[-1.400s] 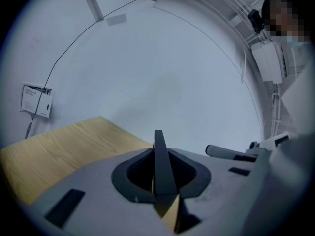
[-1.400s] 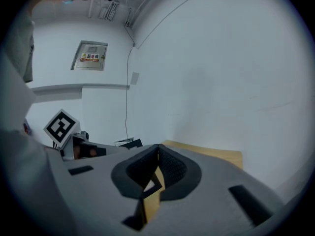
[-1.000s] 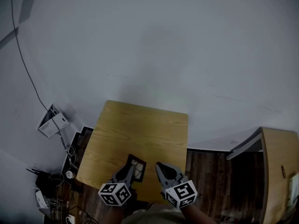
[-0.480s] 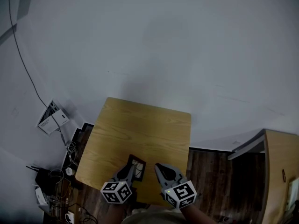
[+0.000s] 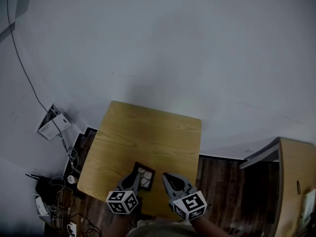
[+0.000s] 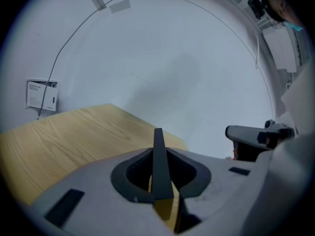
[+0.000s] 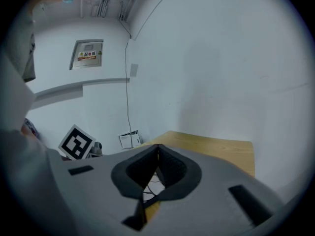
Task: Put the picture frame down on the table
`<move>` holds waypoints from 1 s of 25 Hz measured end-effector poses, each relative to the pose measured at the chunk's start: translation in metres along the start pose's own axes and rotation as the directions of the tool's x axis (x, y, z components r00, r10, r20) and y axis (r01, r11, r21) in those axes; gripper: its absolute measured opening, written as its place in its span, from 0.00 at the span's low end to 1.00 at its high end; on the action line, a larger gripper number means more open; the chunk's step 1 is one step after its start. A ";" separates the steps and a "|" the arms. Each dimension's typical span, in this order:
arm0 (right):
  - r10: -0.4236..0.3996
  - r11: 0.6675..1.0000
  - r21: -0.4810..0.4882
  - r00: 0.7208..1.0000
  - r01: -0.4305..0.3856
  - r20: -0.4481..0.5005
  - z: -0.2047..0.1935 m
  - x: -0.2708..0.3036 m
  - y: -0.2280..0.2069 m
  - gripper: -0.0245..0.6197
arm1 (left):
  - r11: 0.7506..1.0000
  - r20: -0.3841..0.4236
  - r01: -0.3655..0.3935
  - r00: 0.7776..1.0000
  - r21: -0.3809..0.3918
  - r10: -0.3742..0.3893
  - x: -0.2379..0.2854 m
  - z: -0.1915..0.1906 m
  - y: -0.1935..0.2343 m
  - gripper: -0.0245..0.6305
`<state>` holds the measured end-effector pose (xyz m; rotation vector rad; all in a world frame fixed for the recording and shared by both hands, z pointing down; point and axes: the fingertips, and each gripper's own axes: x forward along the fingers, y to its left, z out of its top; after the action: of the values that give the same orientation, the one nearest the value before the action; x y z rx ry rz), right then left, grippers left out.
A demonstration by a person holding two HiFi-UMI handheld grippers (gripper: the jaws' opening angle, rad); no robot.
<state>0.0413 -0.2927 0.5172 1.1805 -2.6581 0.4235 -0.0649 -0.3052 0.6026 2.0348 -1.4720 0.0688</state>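
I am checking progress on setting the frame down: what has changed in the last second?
The left gripper, shut on the picture frame, has sunk slightly toward the table, and the right gripper beside it likewise. Unchanged: the grip on the frame; the right gripper shut and empty.

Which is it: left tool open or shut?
Shut on the frame: its dark edge stands pinched between the left tool's jaws.

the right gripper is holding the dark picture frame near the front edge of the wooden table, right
No, the left gripper holds the picture frame; the left gripper view shows its dark edge clamped between the jaws. It is near the front edge of the wooden table.
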 end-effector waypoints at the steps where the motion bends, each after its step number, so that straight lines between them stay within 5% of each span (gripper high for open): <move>1: 0.001 1.000 0.000 1.000 -0.001 -0.002 0.000 0.000 0.000 0.04 | 1.000 -0.001 -0.007 1.000 0.003 0.007 0.001 0.000 0.002 0.13; 25: 0.027 1.000 0.011 0.999 -0.027 -0.038 -0.008 0.010 0.008 0.04 | 0.982 -0.033 -0.175 0.984 0.078 0.178 0.008 -0.015 0.051 0.20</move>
<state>0.0294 -0.2916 0.5266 1.1290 -2.6452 0.4597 -0.1021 -0.3140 0.6402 1.9444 -1.6436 0.2388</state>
